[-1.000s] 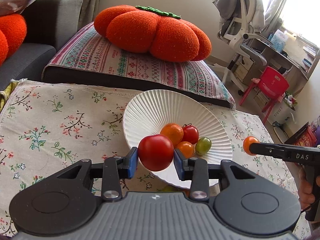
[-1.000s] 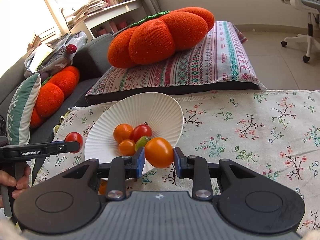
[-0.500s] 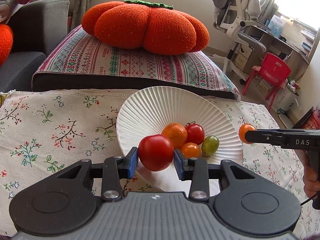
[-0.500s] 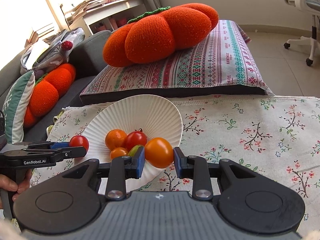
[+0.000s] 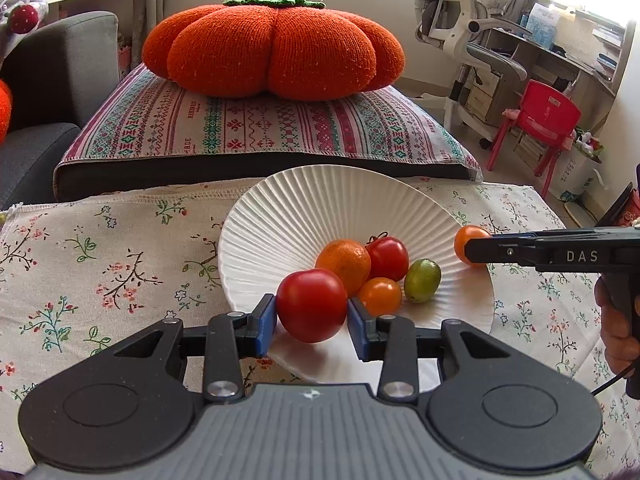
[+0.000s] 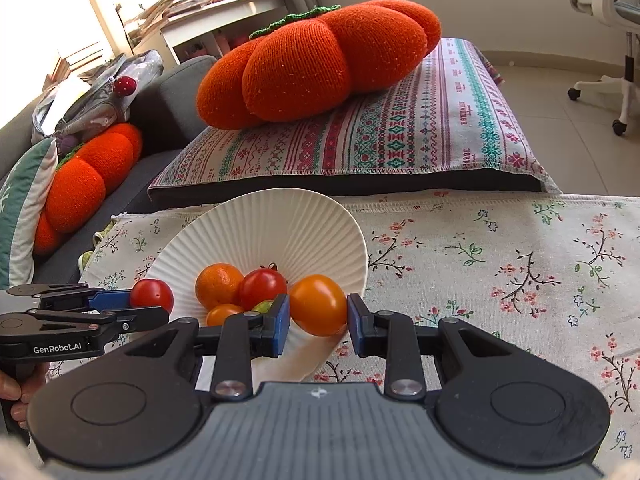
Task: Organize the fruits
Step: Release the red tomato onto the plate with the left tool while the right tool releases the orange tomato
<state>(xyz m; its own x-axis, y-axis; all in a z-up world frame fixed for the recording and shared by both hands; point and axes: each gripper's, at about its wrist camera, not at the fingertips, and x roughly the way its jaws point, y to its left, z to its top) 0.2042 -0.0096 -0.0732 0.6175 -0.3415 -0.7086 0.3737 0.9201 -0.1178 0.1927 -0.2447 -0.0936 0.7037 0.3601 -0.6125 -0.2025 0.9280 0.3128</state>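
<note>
A white ribbed plate (image 5: 320, 204) (image 6: 280, 224) sits on the floral tablecloth. It holds a mandarin (image 5: 344, 262) (image 6: 218, 284), a red tomato with a stem (image 5: 388, 258) (image 6: 262, 288), a small orange tomato (image 5: 380, 296) (image 6: 222, 314) and a green one (image 5: 422, 280) (image 6: 264, 306). My left gripper (image 5: 312, 316) is shut on a large red tomato (image 5: 312, 306) (image 6: 152, 294) over the plate's near left rim. My right gripper (image 6: 318, 318) is shut on an orange tomato (image 6: 318, 304) (image 5: 470, 240) over the plate's right rim.
Behind the floral tablecloth (image 5: 100, 264) lies a striped cushion (image 5: 260, 128) topped by a big knitted orange pumpkin pillow (image 5: 272, 48). A grey sofa (image 5: 48, 92) stands at the left, an office chair (image 5: 476, 40) and a red child's chair (image 5: 536, 120) at the right. A hand (image 5: 618, 320) holds the right gripper.
Both grippers have drifted in toward the plate, each keeping its tomato. The left view has rolled level, and the plate looms larger in both views.
</note>
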